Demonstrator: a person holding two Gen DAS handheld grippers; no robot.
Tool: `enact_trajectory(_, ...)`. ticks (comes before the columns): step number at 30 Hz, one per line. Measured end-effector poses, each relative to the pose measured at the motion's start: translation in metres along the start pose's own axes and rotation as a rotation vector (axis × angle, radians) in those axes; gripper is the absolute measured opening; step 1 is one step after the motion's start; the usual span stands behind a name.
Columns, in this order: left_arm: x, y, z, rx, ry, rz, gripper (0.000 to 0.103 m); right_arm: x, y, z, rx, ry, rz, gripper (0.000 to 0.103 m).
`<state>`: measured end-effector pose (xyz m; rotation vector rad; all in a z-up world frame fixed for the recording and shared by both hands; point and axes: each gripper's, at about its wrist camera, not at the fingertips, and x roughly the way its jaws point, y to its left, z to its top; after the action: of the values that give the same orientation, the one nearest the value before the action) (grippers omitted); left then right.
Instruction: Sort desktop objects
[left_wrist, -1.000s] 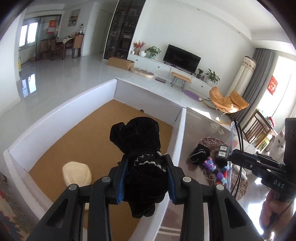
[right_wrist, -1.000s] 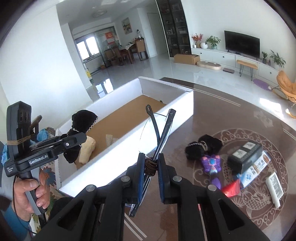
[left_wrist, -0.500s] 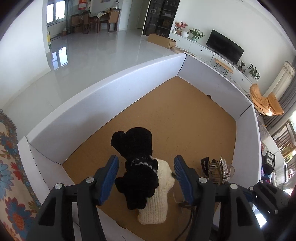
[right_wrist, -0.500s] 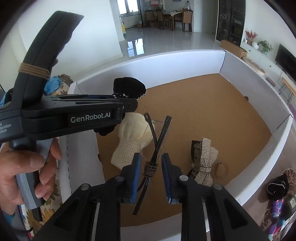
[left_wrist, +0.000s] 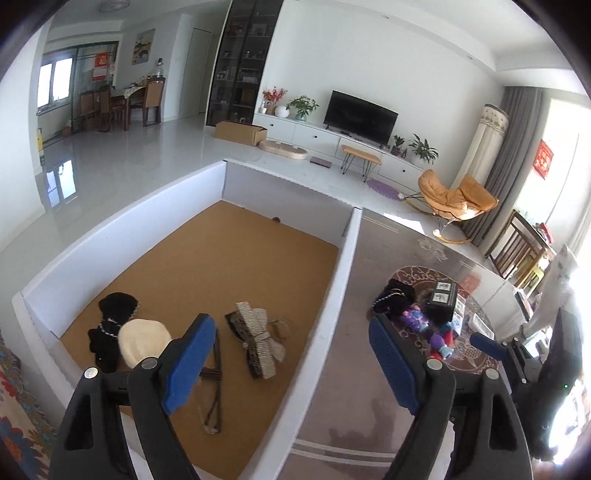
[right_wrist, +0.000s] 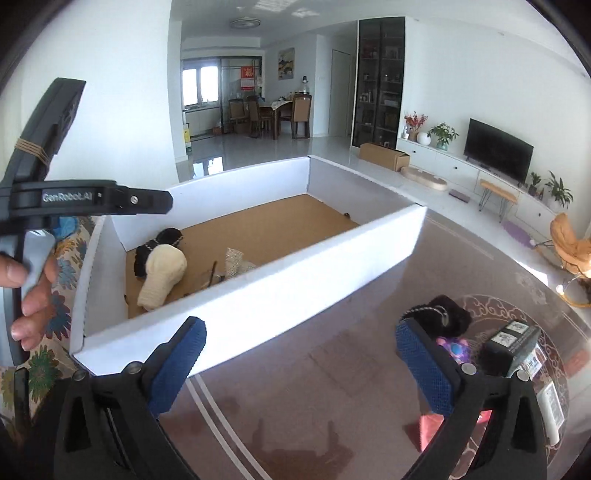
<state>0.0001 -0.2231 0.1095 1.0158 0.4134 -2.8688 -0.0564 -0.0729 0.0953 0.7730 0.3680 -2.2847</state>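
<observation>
A white-walled box (left_wrist: 347, 258) with a cork floor holds a black knit glove (left_wrist: 110, 317), a cream knit glove (left_wrist: 142, 341), glasses (left_wrist: 214, 384) and a rhinestone bow (left_wrist: 258, 338). My left gripper (left_wrist: 288, 350) is open and empty, above the box's right wall. My right gripper (right_wrist: 301, 356) is open and empty over the table, in front of the box (right_wrist: 258, 291). On the table lie another black glove (right_wrist: 443, 314), a purple toy (right_wrist: 456, 347) and a black case (right_wrist: 511, 341).
The dark patterned table (right_wrist: 332, 387) carries a red item (right_wrist: 424, 424) and white cards or a remote (right_wrist: 550, 402) at the right. A flowered cloth (right_wrist: 62, 273) lies left of the box. The hand-held left gripper (right_wrist: 74, 201) shows in the right wrist view.
My left gripper let go of the black glove into the box and drew back. My right gripper released the glasses into the box and moved back over the table. Both jaws opened wide.
</observation>
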Motion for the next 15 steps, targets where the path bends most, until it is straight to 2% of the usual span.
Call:
enact_trajectory(2,0.002,-0.042,-0.013,0.054,0.0,-0.075,0.098,-0.009,-0.039,-0.029,0.044,0.028,-0.08,0.103)
enact_trajectory(5,0.03,-0.093,-0.04,0.113,0.087,-0.162,0.099,-0.025,-0.096,-0.073,0.11,0.101,-0.202,0.103)
enact_trajectory(9,0.084,-0.136,-0.081,0.151,0.231,-0.159,0.098,-0.041,-0.157,-0.125,0.214,0.208,-0.311,0.103)
enact_trajectory(11,0.109,-0.145,-0.098,0.154,0.289,-0.135,0.098,-0.049,-0.175,-0.148,0.274,0.238,-0.323,0.103)
enact_trajectory(15,0.133,-0.149,-0.117,0.152,0.339,-0.089,0.098,-0.058,-0.186,-0.17,0.328,0.265,-0.326,0.103)
